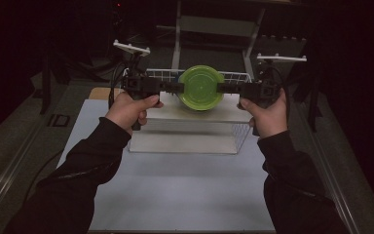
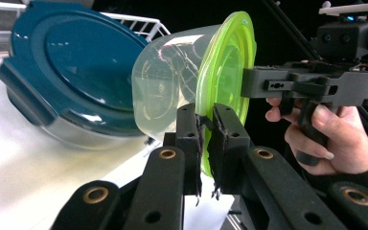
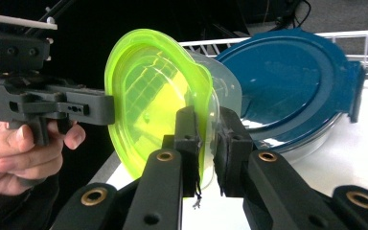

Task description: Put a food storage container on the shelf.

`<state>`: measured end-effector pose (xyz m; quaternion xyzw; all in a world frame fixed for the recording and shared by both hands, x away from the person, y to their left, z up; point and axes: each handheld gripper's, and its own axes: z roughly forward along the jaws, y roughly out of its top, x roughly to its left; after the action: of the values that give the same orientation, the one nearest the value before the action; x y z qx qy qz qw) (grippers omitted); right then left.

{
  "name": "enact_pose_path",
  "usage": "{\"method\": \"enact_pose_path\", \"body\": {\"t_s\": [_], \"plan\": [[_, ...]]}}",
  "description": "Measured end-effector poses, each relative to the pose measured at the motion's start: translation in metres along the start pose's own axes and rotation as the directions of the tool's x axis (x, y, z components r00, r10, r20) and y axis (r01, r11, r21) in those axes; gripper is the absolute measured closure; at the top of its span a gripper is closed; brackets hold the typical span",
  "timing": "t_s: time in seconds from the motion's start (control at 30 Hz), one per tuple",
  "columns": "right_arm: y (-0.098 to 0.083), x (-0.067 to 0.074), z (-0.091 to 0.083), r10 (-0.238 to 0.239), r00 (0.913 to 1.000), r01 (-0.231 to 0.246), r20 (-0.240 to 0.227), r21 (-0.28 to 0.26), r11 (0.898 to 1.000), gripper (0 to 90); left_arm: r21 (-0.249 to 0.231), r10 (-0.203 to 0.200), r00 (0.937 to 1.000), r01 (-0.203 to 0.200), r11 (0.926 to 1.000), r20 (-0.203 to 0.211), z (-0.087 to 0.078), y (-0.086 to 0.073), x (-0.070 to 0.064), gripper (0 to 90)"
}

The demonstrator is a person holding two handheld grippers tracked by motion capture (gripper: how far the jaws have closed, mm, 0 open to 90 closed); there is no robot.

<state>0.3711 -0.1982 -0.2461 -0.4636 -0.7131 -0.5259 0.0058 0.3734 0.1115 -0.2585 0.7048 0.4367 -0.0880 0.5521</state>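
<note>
A clear tub [image 2: 165,91] with a lime-green lid [image 1: 200,87] hangs on its side in the air over the rack, its lid facing me. My left gripper [image 1: 177,88] comes in from the left and is shut on the lid's rim [image 2: 205,115]. From the right, my right gripper [image 1: 222,88] is shut on the opposite rim [image 3: 207,117]. In the left gripper view the green lid [image 2: 227,67] stands edge-on between the jaws. The right gripper view shows the lid's face [image 3: 148,91] with the left gripper [image 3: 106,108] beyond it.
Just behind the tub, a glass container with a dark blue lid [image 2: 76,67] [image 3: 287,81] leans in the white wire rack [image 1: 236,77]. The rack stands on a white raised platform [image 1: 185,131]. A pale mat [image 1: 175,190] covers the table's near part; dark stands rise behind.
</note>
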Motion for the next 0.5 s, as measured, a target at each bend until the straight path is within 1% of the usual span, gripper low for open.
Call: {"method": "enact_pose_path", "body": {"t_s": [0.1, 0.17, 0.2, 0.3, 0.33, 0.37, 0.4, 0.5], "plan": [[0.004, -0.005, 0.002, 0.012, 0.9999, -0.012, 0.011, 0.0, 1.0, 80.8, 0.004, -0.007, 1.0, 0.007, 1.0, -0.003, 0.004, 0.006, 0.004, 81.8], [0.007, -0.007, 0.004, 0.018, 0.9998, -0.018, 0.011, -0.004, 1.0, 80.8, 0.005, -0.011, 0.9999, 0.011, 0.9999, -0.011, 0.007, 0.01, 0.006, 81.6], [0.009, -0.008, 0.004, 0.018, 0.9997, -0.018, 0.019, -0.003, 1.0, 80.9, 0.005, -0.014, 0.9997, 0.015, 0.9999, -0.019, 0.008, 0.011, 0.007, 81.4], [0.014, -0.011, 0.007, 0.026, 0.9992, -0.026, 0.029, 0.007, 1.0, 80.8, 0.008, -0.035, 0.9993, 0.036, 0.9993, -0.014, 0.012, 0.014, 0.011, 81.3], [0.016, -0.012, 0.007, 0.029, 0.9991, -0.029, 0.031, 0.008, 1.0, 80.7, 0.016, -0.042, 0.9991, 0.042, 0.999, -0.008, 0.014, 0.015, 0.013, 81.3], [0.017, -0.013, 0.008, 0.027, 0.9989, -0.028, 0.038, 0.012, 1.0, 80.7, 0.014, -0.045, 0.999, 0.045, 0.9989, -0.006, 0.015, 0.015, 0.015, 81.2], [0.018, -0.014, 0.008, 0.034, 0.9989, -0.035, 0.032, 0.01, 0.999, 80.7, 0.009, -0.047, 0.9988, 0.047, 0.9989, -0.011, 0.016, 0.017, 0.015, 81.1], [0.021, -0.017, 0.01, 0.036, 0.9985, -0.036, 0.04, 0.009, 0.999, 80.7, 0.0, -0.055, 0.9984, 0.055, 0.9985, -0.013, 0.017, 0.019, 0.017, 80.9]]}}
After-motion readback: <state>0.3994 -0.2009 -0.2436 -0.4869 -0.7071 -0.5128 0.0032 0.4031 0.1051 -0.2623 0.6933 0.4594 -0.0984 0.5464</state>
